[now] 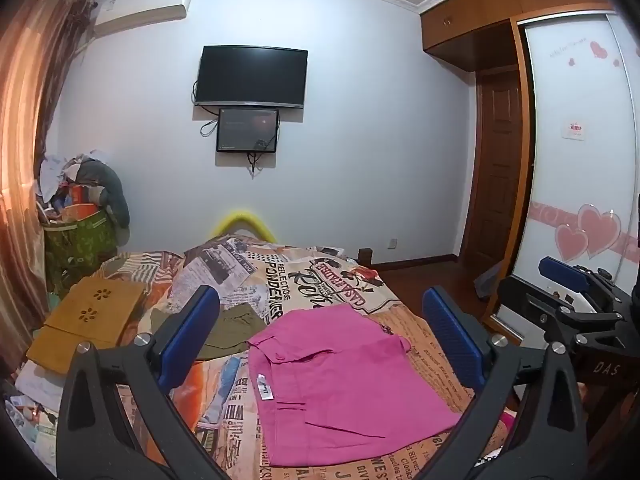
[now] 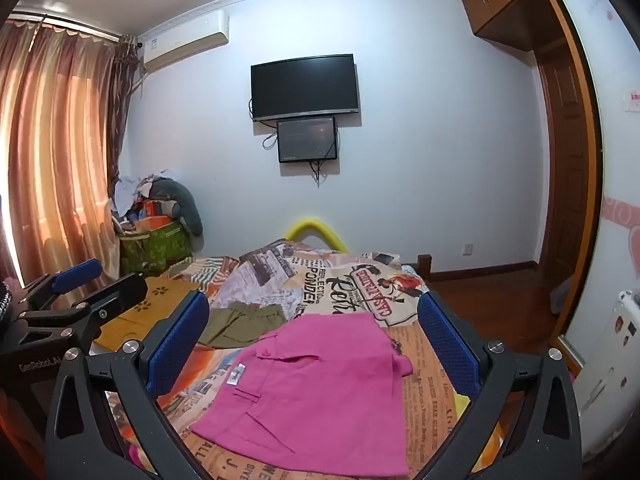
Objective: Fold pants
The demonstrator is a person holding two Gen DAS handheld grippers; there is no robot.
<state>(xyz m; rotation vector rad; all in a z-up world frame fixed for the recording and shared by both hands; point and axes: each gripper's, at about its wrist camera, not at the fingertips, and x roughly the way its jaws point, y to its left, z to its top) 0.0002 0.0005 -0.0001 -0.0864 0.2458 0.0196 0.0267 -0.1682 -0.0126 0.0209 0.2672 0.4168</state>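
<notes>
Both tools up and level-ish over the bed [image 1: 420, 336], nothing in either. My left gripper [image 1: 320, 340] has its jaws spread wide, empty; my right gripper [image 2: 316, 344] the same, released, blue pads well apart. The pink pants [image 1: 340, 380] lie flat on the printed newspaper-pattern bedspread, near edge of the bed, straight ahead of both grippers and below them; no contact yet. They look already doubled over, a compact squarish slab with a white label [image 1: 264, 390] showing toward the left edge and a pocket flap above it. I judge the cloth thin, woven, light and limp: it will drape and sag off a single pinch, and the layers may slide apart if I catch only the top one. Best hold, I reckon, is at two corners of one edge, one gripper on each, pinching through all layers. An olive garment [image 1: 232, 328] lies just beyond the pants to the left, apart from them; a mustard folded piece [image 1: 88, 320] sits farther left. Whether more folding is needed, I cannot say for sure.
</notes>
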